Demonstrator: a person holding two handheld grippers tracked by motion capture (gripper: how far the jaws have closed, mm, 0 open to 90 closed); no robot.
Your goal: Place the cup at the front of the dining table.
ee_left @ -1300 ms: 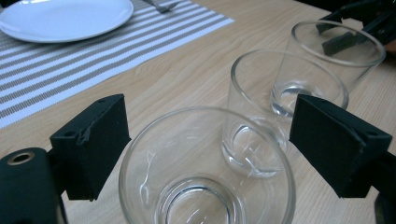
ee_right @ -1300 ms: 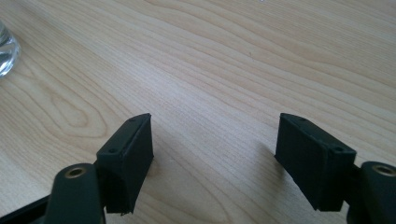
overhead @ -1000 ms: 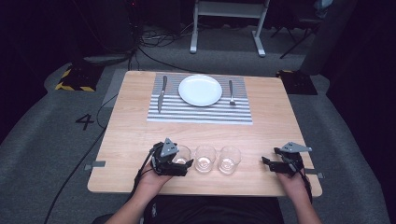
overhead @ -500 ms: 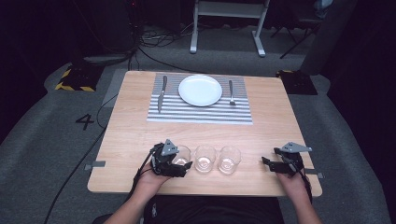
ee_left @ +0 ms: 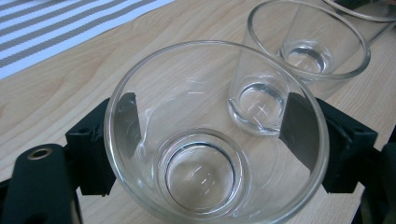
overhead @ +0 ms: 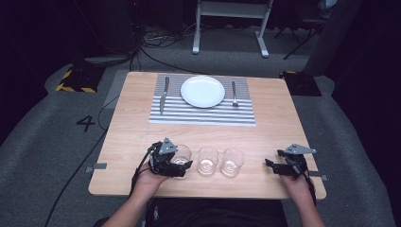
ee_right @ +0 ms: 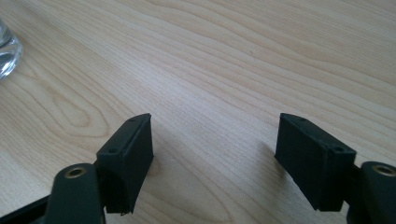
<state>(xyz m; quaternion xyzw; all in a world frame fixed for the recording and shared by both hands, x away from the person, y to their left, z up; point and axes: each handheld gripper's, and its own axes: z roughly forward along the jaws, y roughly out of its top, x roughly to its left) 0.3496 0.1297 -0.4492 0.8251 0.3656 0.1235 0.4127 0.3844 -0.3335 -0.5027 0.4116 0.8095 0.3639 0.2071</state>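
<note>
Three clear empty glasses stand in a row near the table's front edge. My left gripper point(overhead: 181, 163) has its jaws on either side of the left glass point(overhead: 181, 155), and they press on its walls. In the left gripper view that left glass point(ee_left: 201, 172) sits upright between the two black pads, with the middle glass point(ee_left: 308, 42) just beyond. The middle glass point(overhead: 208, 160) and the right glass point(overhead: 231, 161) stand free. My right gripper point(overhead: 272, 164) rests open at the front right, apart from the glasses. Bare wood lies between the right gripper's point(ee_right: 215, 154) jaws.
A striped placemat point(overhead: 203, 115) at the far middle carries a white plate point(overhead: 203, 91), a knife point(overhead: 163, 94) to its left and a fork point(overhead: 233, 92) to its right. The wooden table point(overhead: 279, 123) is bare between the mat and the glasses.
</note>
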